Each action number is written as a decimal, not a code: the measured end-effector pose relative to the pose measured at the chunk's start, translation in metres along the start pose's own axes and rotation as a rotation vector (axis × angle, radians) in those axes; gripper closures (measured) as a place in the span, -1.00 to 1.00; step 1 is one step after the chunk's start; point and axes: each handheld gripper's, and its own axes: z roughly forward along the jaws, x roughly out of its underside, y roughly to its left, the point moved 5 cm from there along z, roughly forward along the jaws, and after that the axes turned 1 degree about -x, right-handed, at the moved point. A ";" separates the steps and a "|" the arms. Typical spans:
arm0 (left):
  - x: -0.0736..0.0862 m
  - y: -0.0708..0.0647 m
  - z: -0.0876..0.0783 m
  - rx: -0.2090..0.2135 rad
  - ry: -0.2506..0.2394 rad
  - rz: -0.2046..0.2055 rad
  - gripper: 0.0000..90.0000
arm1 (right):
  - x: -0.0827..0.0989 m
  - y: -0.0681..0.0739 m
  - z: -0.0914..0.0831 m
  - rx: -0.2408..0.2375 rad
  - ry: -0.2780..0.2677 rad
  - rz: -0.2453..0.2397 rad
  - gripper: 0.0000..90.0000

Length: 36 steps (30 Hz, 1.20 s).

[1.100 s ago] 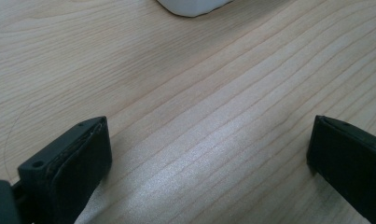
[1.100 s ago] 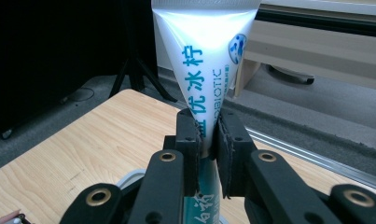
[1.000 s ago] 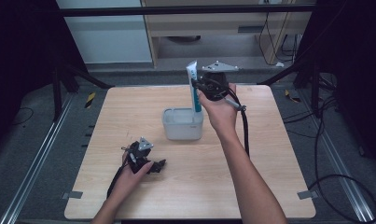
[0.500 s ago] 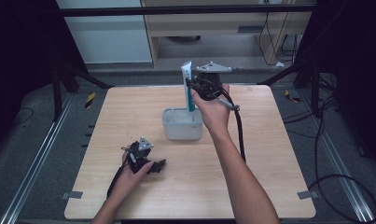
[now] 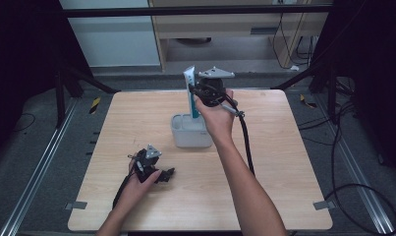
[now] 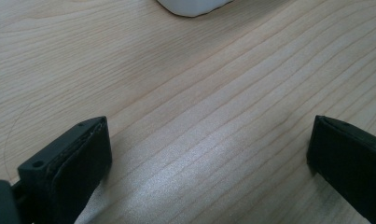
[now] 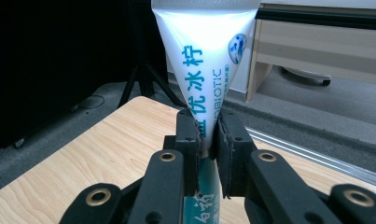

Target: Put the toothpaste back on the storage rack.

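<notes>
We had the right gripper clenched on the toothpaste tube, its pads pinching the tube at mid-length so the flat crimped end stood above the fingers and the lower end reached down below them into the white holder. Our left gripper rested low over the wooden table with its jaws spread wide and nothing between them, the holder's rim lying well beyond its fingertips.

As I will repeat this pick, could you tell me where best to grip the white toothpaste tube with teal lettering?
Grip the white toothpaste tube mid-body across its flat faces, coming level from the side, as the right gripper does: it stands upright, crimped end up, over the white plastic holder.
</notes>
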 end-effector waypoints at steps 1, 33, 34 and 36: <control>0.000 0.000 0.000 0.000 0.000 0.001 -1.00 | 0.000 0.000 0.001 0.000 0.000 -0.001 0.78; 0.000 0.000 0.000 -0.001 -0.003 -0.002 -1.00 | 0.024 0.010 0.019 -0.005 0.016 -0.016 0.78; 0.000 0.000 0.000 -0.001 -0.003 0.000 -1.00 | 0.025 0.010 0.020 -0.005 0.018 -0.018 0.78; 0.000 0.000 0.000 -0.001 -0.003 -0.001 -1.00 | 0.027 0.011 0.020 -0.005 0.021 -0.017 0.78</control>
